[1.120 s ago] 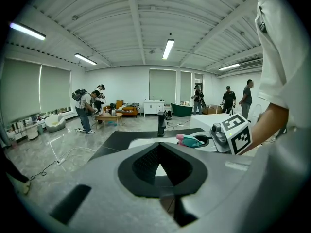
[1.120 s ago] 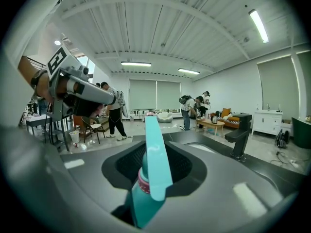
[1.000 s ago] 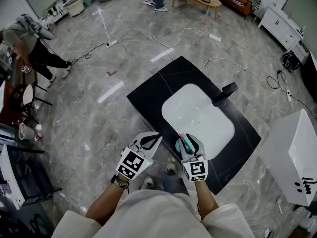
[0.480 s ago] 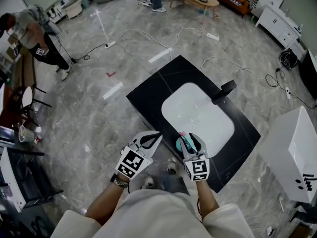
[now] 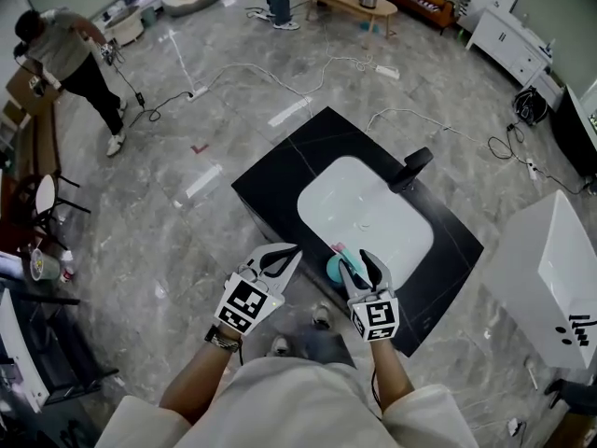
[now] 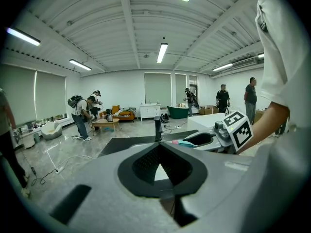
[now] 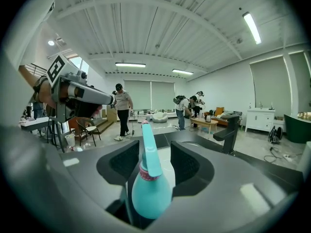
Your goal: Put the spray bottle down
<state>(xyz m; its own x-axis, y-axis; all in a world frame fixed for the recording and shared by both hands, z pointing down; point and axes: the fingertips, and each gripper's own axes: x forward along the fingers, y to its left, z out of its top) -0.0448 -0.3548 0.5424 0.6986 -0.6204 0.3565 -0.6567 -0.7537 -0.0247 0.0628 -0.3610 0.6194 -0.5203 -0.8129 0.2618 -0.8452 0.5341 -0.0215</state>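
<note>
Head view, left to right: my left gripper (image 5: 291, 252) hovers with its jaws closed on nothing. My right gripper (image 5: 358, 267) has its jaws opening, with the teal spray bottle (image 5: 333, 267) between them, upright at the black counter's (image 5: 280, 171) near edge.

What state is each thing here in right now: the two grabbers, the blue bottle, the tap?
Left gripper: shut, nothing in it.
Right gripper: jaws opening, bottle between them, pads no longer pressing it.
Spray bottle: looks upright, on the black counter at the near rim of the sink.
Faucet: no water seen running.
</note>
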